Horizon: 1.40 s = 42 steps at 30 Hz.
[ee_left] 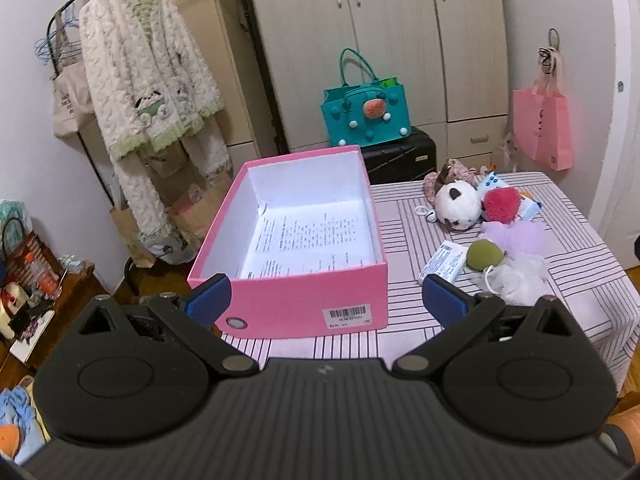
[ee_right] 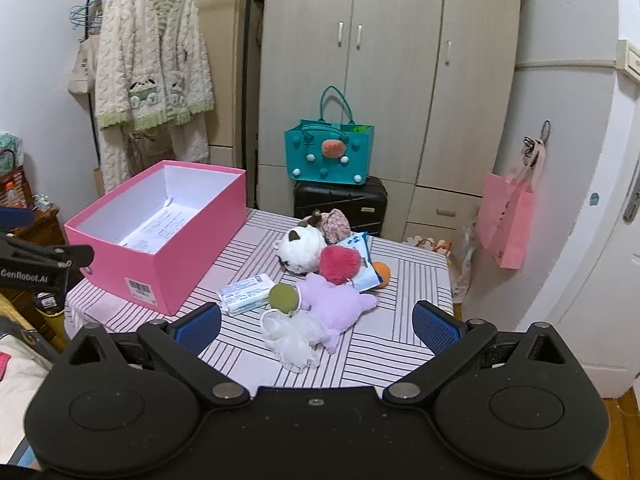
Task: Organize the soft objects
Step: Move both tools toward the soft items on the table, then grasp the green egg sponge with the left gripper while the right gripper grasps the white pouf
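Note:
A pink box [ee_left: 296, 292] stands open on the striped table [ee_left: 440, 320], holding only printed paper. It also shows in the right wrist view [ee_right: 188, 256]. To its right lies a pile of soft things: a white plush cat [ee_right: 300, 250], a red pom-pom [ee_right: 339, 264], a lilac plush [ee_right: 336, 304], a green sponge ball [ee_right: 283, 298], a white mesh puff [ee_right: 294, 340] and a tissue pack [ee_right: 246, 294]. My left gripper [ee_left: 326, 300] is open and empty before the box. My right gripper [ee_right: 316, 328] is open and empty, just short of the mesh puff.
A teal bag [ee_right: 330, 152] sits on a black suitcase [ee_right: 340, 202] behind the table, before the wardrobe. A pink bag [ee_right: 506, 224] hangs on the right wall. A fleece robe [ee_right: 152, 72] hangs at the left. A cluttered shelf [ee_left: 36, 292] stands left of the table.

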Each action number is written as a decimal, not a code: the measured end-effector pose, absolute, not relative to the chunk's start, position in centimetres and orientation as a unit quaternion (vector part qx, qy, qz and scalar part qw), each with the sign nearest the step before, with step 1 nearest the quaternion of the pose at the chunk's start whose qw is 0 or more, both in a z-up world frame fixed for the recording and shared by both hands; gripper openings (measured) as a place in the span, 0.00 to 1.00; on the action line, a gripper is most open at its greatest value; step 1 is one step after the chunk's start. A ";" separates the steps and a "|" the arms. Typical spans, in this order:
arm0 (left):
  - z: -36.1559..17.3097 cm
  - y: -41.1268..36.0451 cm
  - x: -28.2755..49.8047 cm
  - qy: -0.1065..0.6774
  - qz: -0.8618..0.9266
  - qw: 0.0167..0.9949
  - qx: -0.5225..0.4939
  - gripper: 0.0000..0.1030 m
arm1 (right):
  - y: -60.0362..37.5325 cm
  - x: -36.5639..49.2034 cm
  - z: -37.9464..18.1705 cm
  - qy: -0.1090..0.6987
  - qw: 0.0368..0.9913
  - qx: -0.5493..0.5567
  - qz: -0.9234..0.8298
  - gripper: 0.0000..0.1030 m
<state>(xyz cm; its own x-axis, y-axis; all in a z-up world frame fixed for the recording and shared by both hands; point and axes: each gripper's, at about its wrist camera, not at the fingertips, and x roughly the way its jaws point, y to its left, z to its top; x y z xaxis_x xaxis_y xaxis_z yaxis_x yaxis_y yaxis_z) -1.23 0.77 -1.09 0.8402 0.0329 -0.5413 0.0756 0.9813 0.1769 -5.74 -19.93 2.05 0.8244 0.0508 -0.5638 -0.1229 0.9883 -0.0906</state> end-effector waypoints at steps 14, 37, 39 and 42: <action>-0.8 -0.4 1.8 0.293 -0.165 0.941 0.043 1.00 | -22.3 -3.0 -0.9 0.261 0.957 -0.016 0.128 1.00; -7.9 -8.7 10.3 0.313 -0.276 0.906 0.074 0.78 | -22.4 4.3 -11.7 0.298 0.933 -0.052 0.192 0.89; -8.6 -9.2 11.1 0.327 -0.282 0.899 0.073 0.71 | -22.5 4.6 -12.3 0.303 0.933 -0.047 0.191 0.88; -9.8 -10.1 12.5 0.348 -0.281 0.891 0.074 0.60 | -22.5 5.0 -13.0 0.300 0.933 -0.044 0.191 0.86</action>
<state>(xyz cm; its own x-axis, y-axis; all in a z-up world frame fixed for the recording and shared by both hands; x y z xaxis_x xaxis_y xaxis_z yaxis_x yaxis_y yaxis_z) 12.47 -10.12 -9.79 0.6002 -0.4492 -0.6618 0.5521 0.8314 -0.0636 4.99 -22.46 -12.99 0.7466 0.3307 -0.5773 -0.3833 0.9230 0.0332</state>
